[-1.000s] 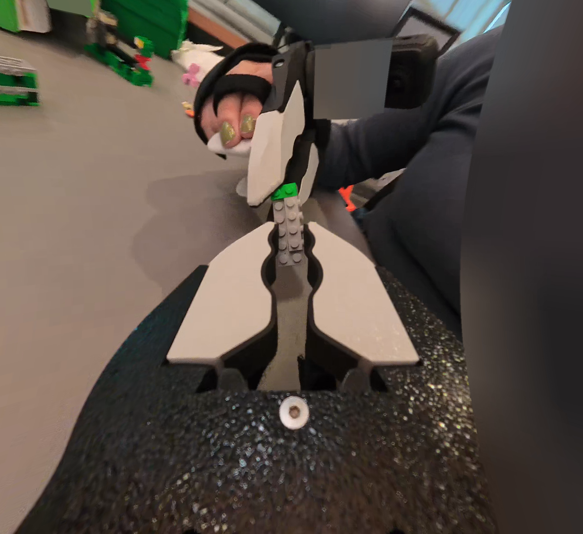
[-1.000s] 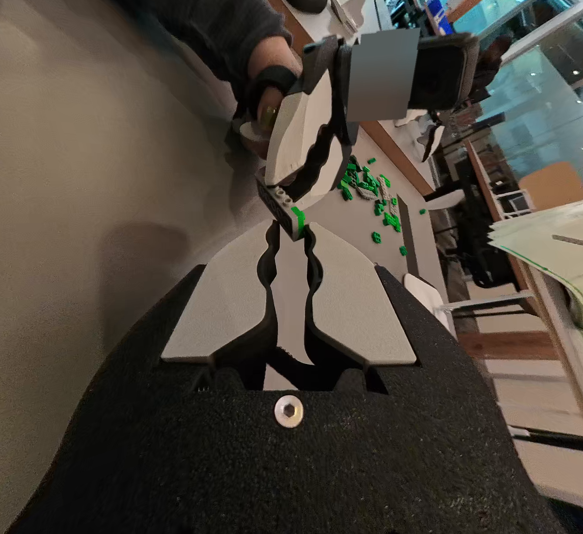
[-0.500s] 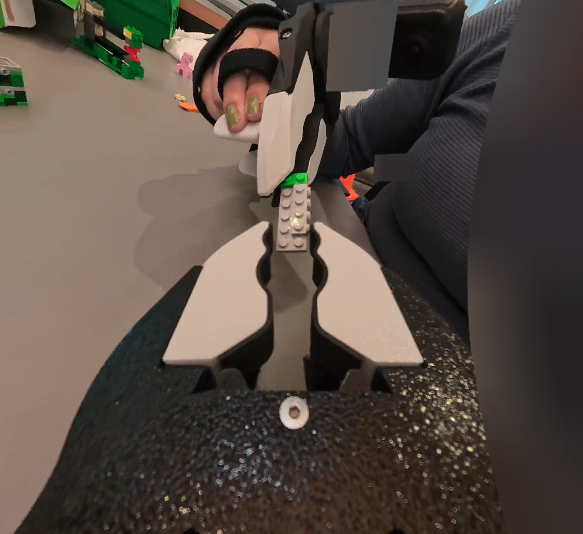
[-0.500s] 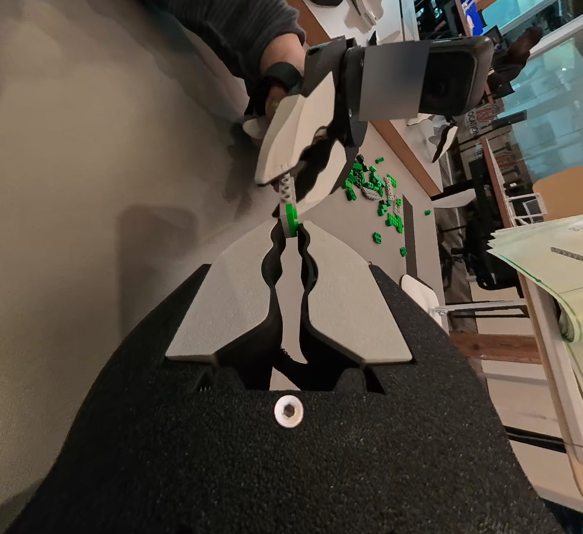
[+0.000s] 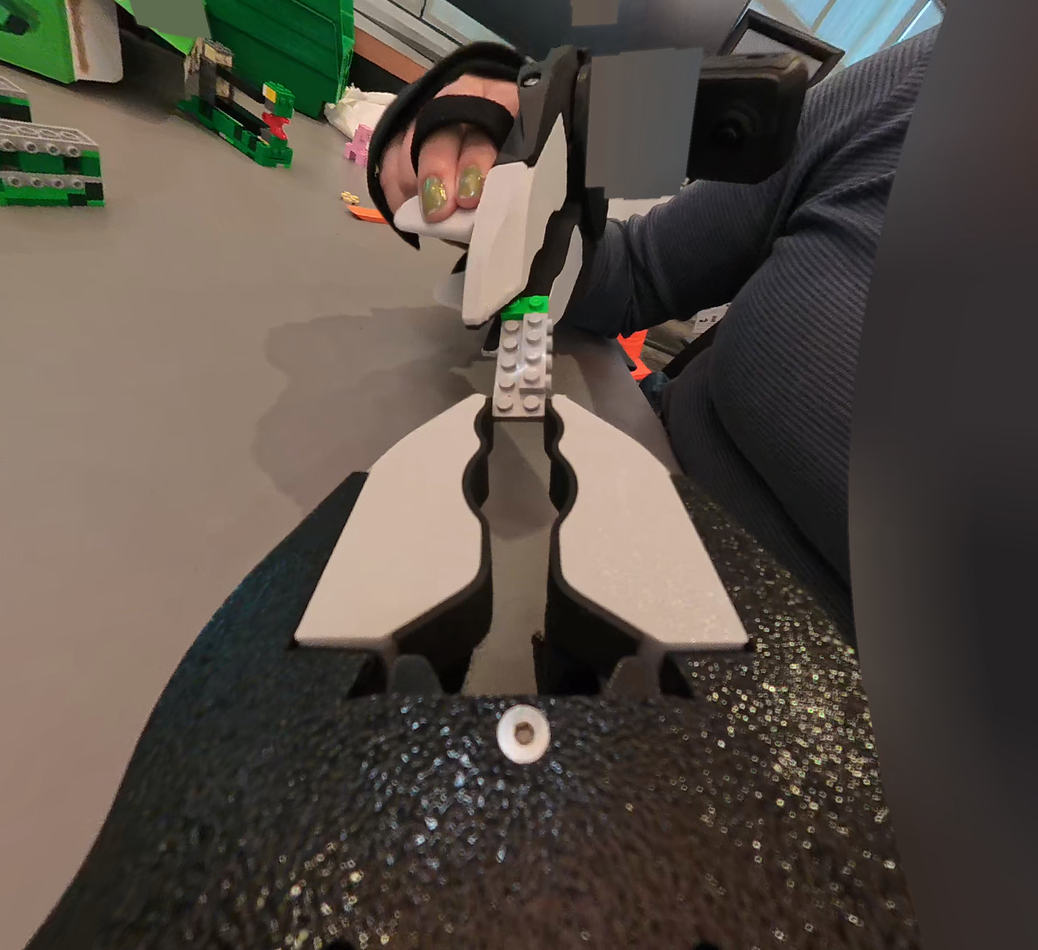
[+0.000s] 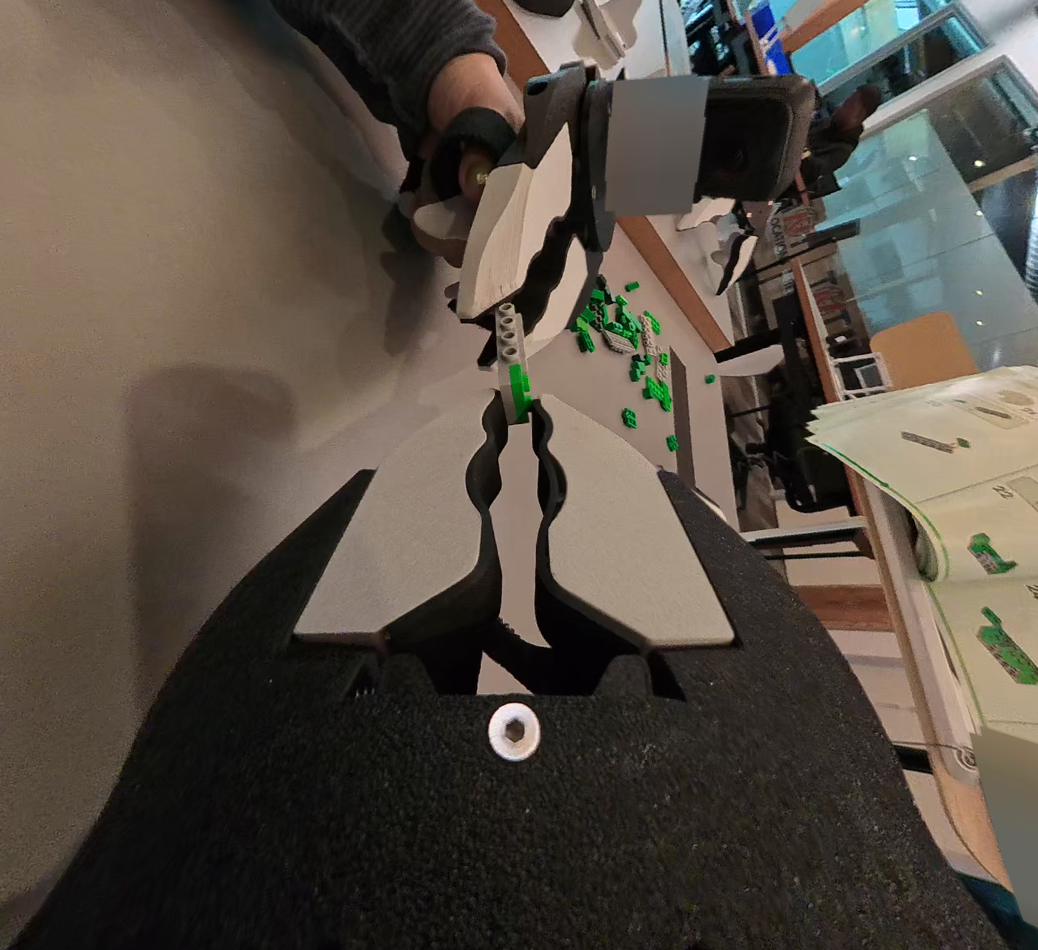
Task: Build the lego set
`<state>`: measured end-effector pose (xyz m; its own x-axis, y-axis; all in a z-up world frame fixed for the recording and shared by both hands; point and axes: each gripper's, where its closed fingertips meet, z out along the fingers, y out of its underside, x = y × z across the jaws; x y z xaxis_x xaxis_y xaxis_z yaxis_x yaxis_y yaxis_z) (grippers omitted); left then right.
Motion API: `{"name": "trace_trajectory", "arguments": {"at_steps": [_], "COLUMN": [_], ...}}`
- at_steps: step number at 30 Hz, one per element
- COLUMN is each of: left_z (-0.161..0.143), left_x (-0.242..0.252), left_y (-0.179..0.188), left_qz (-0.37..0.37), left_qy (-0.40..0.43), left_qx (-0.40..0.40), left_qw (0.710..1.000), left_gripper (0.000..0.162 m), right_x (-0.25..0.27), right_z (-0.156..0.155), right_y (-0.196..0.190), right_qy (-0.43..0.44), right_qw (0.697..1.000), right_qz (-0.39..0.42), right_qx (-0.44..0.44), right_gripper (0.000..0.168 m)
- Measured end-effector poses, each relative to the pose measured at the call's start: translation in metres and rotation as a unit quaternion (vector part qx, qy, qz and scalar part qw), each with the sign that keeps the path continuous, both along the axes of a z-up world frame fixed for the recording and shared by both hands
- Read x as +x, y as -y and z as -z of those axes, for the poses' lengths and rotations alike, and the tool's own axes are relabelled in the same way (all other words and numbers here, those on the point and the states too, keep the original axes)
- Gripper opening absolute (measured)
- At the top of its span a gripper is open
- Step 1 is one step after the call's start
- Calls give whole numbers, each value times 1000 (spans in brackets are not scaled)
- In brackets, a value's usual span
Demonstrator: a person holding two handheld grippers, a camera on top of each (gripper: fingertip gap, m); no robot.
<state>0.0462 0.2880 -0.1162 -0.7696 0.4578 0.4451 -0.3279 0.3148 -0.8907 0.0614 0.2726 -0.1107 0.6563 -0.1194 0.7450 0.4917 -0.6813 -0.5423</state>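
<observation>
Held clear above the grey table (image 5: 168,361), a grey plate (image 5: 522,373) with a green brick (image 5: 525,304) on one end is clamped by the left gripper (image 5: 519,415) and right gripper (image 6: 519,409) from opposite ends, apparently bracing it for pressing together.
</observation>
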Motion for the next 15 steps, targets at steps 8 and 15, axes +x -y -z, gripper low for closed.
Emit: {"name": "trace_trajectory", "arguments": {"at_steps": [8,15], "left_z": [9,13], "left_x": [45,75], "left_y": [-7,-19], "left_qz": [-154,-268], "left_qy": [152,251], "left_qx": [5,24], "left_qw": [976,930], "left_gripper": [16,16], "right_x": [28,62], "right_z": [9,8], "right_y": [28,44], "right_qy": [20,-34], "right_qw": [996,967], "right_qz": [82,160], "right_qx": [4,195], "right_gripper": [31,27]}}
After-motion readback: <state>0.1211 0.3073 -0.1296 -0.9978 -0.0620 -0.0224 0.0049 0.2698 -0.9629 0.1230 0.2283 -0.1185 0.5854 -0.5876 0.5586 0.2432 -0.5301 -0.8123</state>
